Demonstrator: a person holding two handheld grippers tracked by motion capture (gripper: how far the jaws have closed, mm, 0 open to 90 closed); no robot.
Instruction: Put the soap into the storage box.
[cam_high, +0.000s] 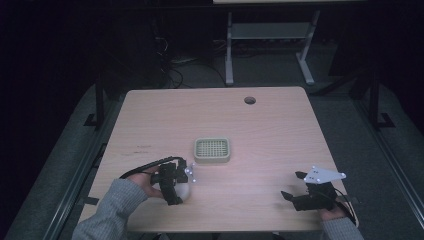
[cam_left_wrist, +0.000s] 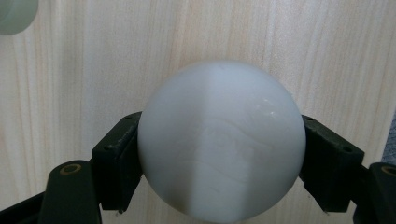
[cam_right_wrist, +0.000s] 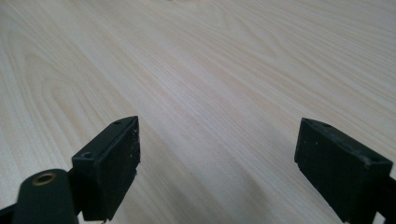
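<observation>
A smooth white ball (cam_left_wrist: 222, 140) sits between the two black jaws of my left gripper (cam_left_wrist: 222, 161), which is shut on it, one pad pressing each side. From above, the ball (cam_high: 185, 192) and my left gripper (cam_high: 179, 189) are near the table's front left, just below and left of a pale green square tray (cam_high: 212, 150) with a grid insert. I cannot tell whether the ball touches the table. My right gripper (cam_high: 293, 185) rests near the front right edge. In its own view my right gripper (cam_right_wrist: 217, 163) stands open over bare wood with nothing between its jaws.
The light wood table (cam_high: 270, 135) has a round cable hole (cam_high: 249, 100) at the back. A corner of the green tray (cam_left_wrist: 14, 14) shows at the top left of the left gripper view. Beyond the table stand a dark floor and a metal desk frame (cam_high: 270, 45).
</observation>
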